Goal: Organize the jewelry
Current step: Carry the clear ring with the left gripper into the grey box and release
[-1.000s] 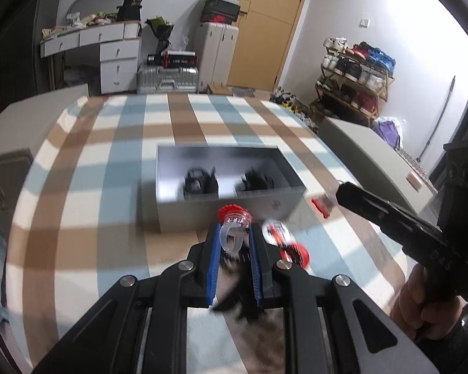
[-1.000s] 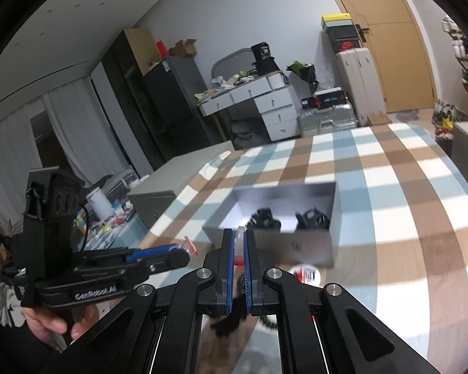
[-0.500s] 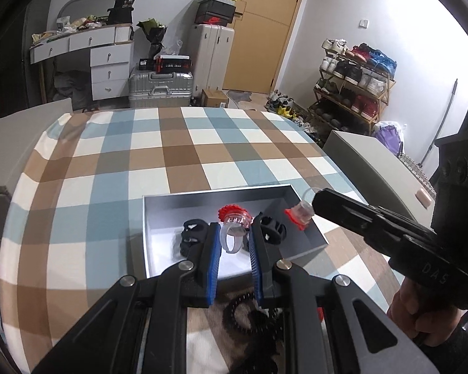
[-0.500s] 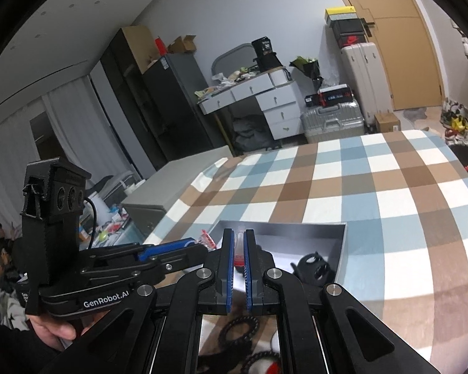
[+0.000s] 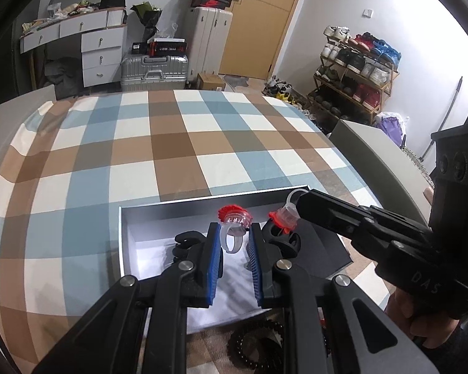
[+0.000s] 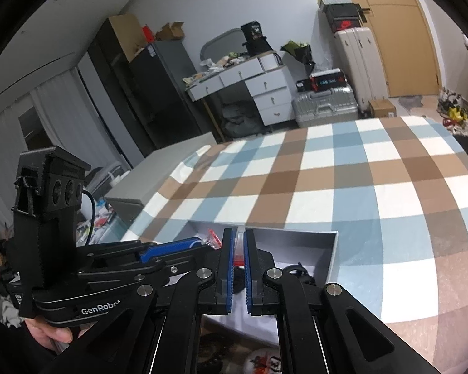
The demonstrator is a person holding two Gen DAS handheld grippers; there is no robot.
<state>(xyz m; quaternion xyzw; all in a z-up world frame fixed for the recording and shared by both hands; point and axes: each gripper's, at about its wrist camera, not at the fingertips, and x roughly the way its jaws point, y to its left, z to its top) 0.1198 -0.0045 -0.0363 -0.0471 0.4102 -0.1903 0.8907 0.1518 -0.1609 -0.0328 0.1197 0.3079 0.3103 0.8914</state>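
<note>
With a clear red-topped ring (image 5: 233,230) pinched in the left gripper (image 5: 233,243) and another ring (image 5: 285,217) in the right gripper (image 6: 239,251), both above the grey box (image 5: 123,237), each should be lowered before release.

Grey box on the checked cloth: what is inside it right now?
Inside the grey box lie two black hair clips on a pale floor. Both tools, left and right, each hold a red-topped clear ring above it, hiding part of the floor.
</note>
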